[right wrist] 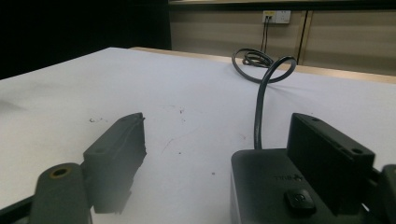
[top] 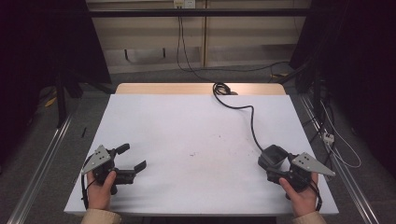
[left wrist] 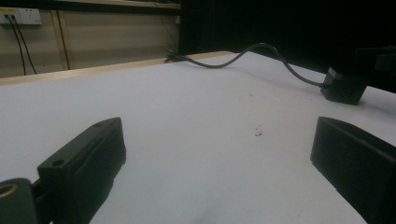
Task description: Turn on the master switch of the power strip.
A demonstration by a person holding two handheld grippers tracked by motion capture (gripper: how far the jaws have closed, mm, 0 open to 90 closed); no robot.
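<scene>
Right now I've got both grippers low on the white table (top: 187, 140), nothing lifted yet. Left gripper (top: 132, 158) is released, jaws spread wide, nothing btwn them but bare tabletop; in the left gripper view the black power adapter (left wrist: 344, 86) sits well ahead and off to the right of those jaws. Right gripper (top: 270, 163) is also released, jaws apart, and the adapter (top: 273, 155) lies right at its tips: in the right gripper view the adapter body (right wrist: 271, 186) sits btwn the jaws but hard against the right-hand one, w/ a clear gap to the left-hand jaw. No squeeze on it as far as I can tell. Its cable (top: 250, 116) runs straight ahead of the right gripper and ends in a loose coil (right wrist: 256, 58) near the far edge of the table.

My read: this is the approach/pre-grasp step on the adapter, right side doing the work, left side idle.

Next move, I reckon: nudge the right gripper sideways so the body centres btwn the jaws, push fwd a touch, then clamp. Watch the cable: it exits just ahead of the jaws and could drag or twist the adapter on lift.
</scene>
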